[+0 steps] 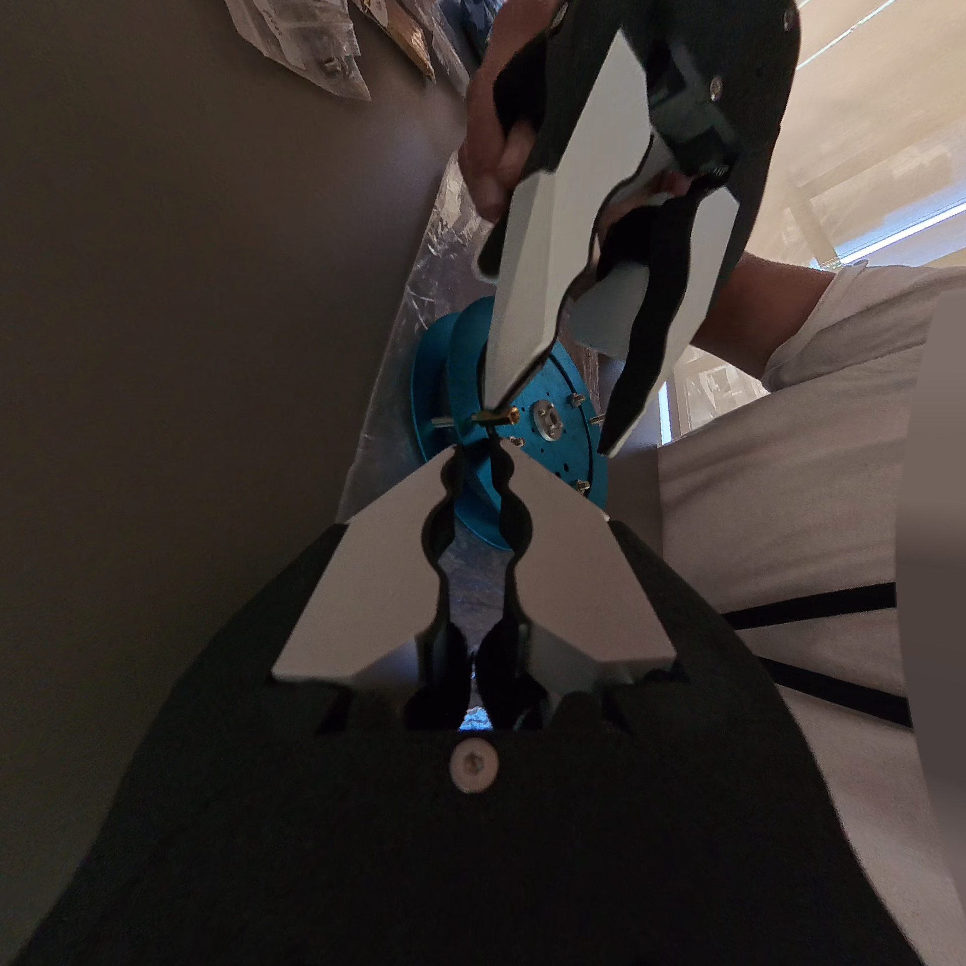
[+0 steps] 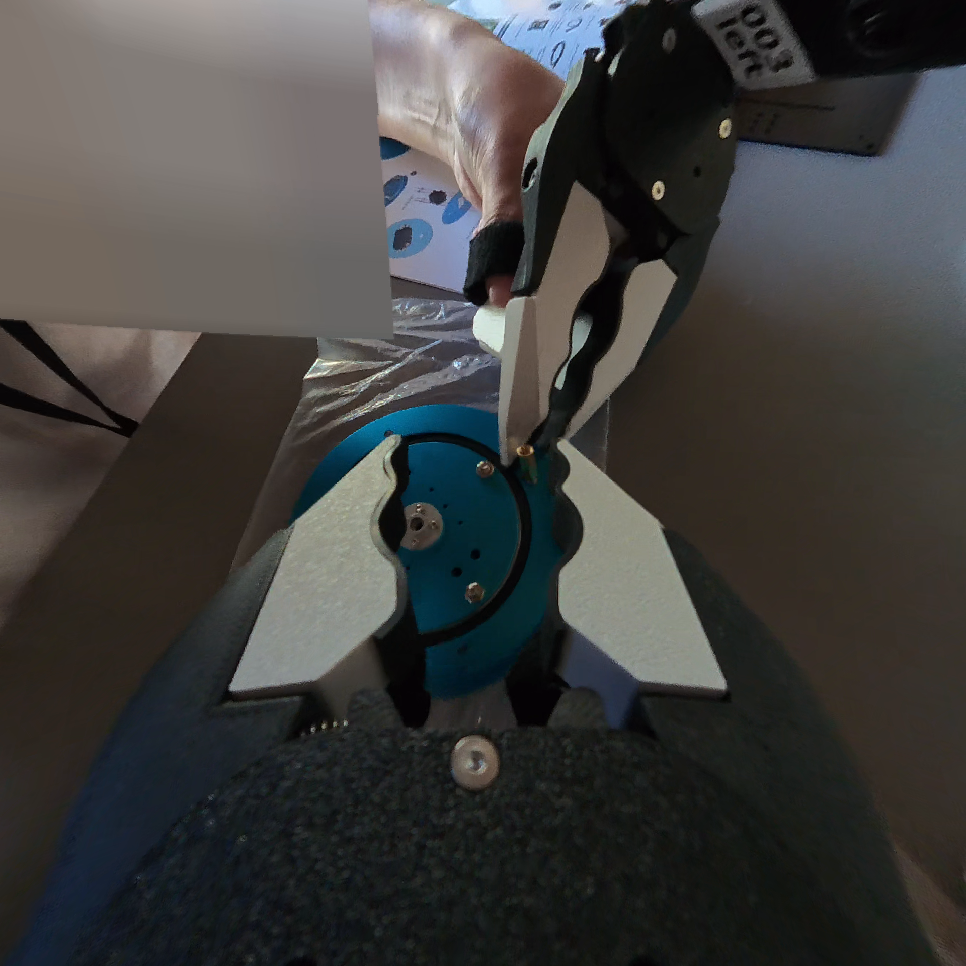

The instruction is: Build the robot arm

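Observation:
A blue metal disc assembly [image 2: 470, 522] with a silver hub [image 2: 420, 525] lies on clear plastic film on a brown table. A small brass standoff [image 2: 527, 460] stands at the rim of its inner plate. My left gripper [image 1: 479, 448] is almost closed, its tips pinching the standoff [image 1: 494, 416]; it also shows in the right wrist view [image 2: 533, 444], coming from the upper right. My right gripper [image 2: 476, 447] is open and empty, its fingers straddling the disc face. In the left wrist view the right gripper [image 1: 550, 431] comes from above, one tip beside the standoff over the disc [image 1: 554, 470].
Clear plastic film [image 2: 366, 376] lies under the disc. A printed sheet with blue disc pictures [image 2: 418, 219] and a grey box [image 2: 815, 120] lie beyond. Bagged parts [image 1: 303, 47] sit farther off. The person's hand [image 2: 460, 115] and white shirt [image 1: 758, 496] are close by. Both grippers' tips are close together, under 4 cm apart.

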`<state>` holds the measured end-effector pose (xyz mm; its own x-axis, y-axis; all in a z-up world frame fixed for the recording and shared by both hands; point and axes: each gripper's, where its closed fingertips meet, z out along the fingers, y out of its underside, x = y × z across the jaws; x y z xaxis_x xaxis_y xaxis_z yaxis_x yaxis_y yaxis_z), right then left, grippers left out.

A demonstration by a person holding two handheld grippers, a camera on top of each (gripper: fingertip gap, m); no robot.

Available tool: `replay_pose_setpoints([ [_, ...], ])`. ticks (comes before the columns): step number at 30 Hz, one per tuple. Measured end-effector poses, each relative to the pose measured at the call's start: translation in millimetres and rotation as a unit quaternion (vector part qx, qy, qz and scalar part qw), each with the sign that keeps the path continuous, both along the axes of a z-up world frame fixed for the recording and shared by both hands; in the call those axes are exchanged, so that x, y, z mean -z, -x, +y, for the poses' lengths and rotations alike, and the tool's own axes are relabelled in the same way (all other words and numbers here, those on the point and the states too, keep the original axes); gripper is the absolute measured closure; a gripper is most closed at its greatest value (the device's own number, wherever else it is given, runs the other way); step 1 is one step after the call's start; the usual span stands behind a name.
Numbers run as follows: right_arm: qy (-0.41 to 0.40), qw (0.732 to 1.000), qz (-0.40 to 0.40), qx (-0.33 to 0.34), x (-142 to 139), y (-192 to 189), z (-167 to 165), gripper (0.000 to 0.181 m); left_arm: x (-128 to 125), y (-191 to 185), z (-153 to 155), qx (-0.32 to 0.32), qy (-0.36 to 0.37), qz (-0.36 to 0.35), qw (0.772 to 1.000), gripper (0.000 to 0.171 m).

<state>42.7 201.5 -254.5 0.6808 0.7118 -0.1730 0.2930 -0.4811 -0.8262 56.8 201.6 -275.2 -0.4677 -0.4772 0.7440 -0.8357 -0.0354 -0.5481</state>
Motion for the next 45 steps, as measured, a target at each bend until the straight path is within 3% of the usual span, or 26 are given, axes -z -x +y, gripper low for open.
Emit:
replay_pose_setpoints([
  [4,0.018,1.0,0.011,0.005,3.2,1.7,-5.7,0.13,0.0,0.1,-0.4,0.001,0.0,0.0,1.0,0.163],
  [5,0.021,1.0,0.01,0.01,2.6,-2.5,-10.2,0.134,0.0,0.1,-0.3,0.001,0.0,0.0,1.0,0.163],
  [6,0.029,0.999,0.012,-0.001,1.6,-4.0,-18.7,0.151,0.0,0.1,0.1,0.001,0.001,0.001,1.0,0.163],
  [9,0.019,0.999,0.007,0.025,-3.5,-14.3,-20.9,0.15,-0.3,0.0,0.1,0.001,0.002,0.001,1.0,0.163],
  [19,-0.048,0.985,-0.15,0.068,2.2,-12.8,15.1,0.181,-0.6,0.3,0.0,0.0,0.002,-0.001,1.0,0.163],
  [31,-0.048,0.989,-0.102,0.097,4.1,-22.0,10.3,0.181,-0.1,1.1,-0.3,0.002,0.002,0.001,1.0,0.163],
  [41,-0.053,0.987,-0.13,0.078,10.8,-8.7,12.3,0.181,-0.1,1.3,1.2,0.0,0.007,0.006,1.0,0.163],
  [45,-0.073,0.984,-0.13,0.101,-3.5,-18.7,11.7,0.179,-0.5,2.2,1.5,0.001,0.004,0.001,1.0,0.163],
])
